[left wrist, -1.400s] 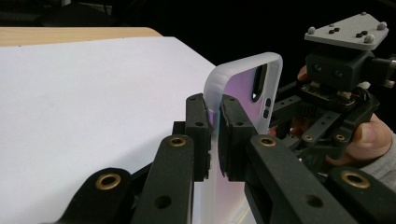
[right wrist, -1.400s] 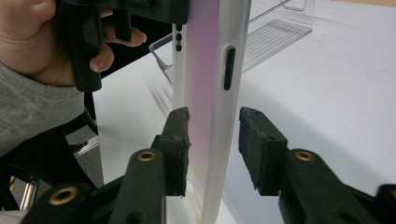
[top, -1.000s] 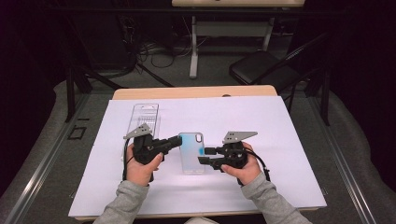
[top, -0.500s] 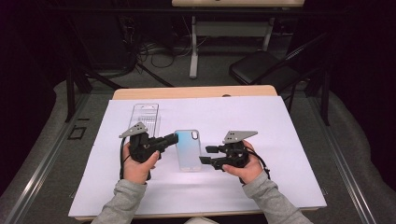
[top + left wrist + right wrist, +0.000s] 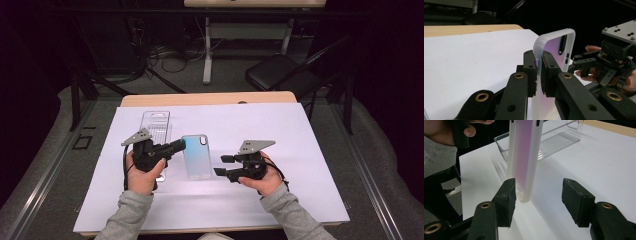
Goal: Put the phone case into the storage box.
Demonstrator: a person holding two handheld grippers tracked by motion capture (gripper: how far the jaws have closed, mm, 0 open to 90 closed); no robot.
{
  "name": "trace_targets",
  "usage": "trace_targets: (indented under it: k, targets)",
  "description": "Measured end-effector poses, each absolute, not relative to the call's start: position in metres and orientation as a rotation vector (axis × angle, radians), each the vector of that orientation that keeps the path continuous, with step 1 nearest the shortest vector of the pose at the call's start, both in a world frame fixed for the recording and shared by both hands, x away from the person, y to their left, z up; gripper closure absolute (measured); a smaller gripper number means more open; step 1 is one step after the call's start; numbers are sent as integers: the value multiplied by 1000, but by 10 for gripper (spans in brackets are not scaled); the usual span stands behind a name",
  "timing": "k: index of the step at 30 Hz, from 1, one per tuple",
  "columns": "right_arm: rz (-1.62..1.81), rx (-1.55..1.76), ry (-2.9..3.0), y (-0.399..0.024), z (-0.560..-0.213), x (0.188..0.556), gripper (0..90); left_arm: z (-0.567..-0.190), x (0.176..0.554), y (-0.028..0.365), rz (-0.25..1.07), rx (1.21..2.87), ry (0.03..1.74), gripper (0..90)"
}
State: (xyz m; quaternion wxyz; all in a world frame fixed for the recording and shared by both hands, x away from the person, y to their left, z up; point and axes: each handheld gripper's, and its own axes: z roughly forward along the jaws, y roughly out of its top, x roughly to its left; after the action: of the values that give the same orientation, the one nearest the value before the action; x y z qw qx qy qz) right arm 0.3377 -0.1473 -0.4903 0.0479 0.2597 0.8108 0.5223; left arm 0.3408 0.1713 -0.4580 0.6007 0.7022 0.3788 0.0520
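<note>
A phone case [image 5: 196, 156] with a white rim and a blue-to-pink back is held up on edge over the white sheet. My left gripper [image 5: 179, 146] is shut on its long rim; in the left gripper view both pads [image 5: 548, 72] squeeze the case [image 5: 554, 47]. My right gripper [image 5: 222, 165] sits to the right of the case, open. Its jaws have just been opening. In the right gripper view the case's lower corner [image 5: 524, 190] stands between the jaws of my right gripper [image 5: 537, 195], close beside one pad [image 5: 507, 195], and the other pad is well apart from it.
A clear plastic packaging shell [image 5: 155, 127] lies flat on the white sheet [image 5: 300, 150] behind the left hand, and appears behind the case as the shell [image 5: 554, 140]. The wooden table edge [image 5: 210, 98] runs along the back. A chair [image 5: 280, 72] stands beyond the table.
The case has shifted a little to the left with the left gripper. The right gripper's jaws stand wider apart; the right hand has stayed put.
</note>
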Motion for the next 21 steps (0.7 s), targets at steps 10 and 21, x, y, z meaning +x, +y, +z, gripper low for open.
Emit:
trace_targets:
  k: [10,21]
  targets:
    - [1599,761,2368,-159,-485,339,421,-445,349,181,167,1615,872,839]
    - [1582,798,2361,-167,-486,336,239,-433,362,201,216,1594,886,839]
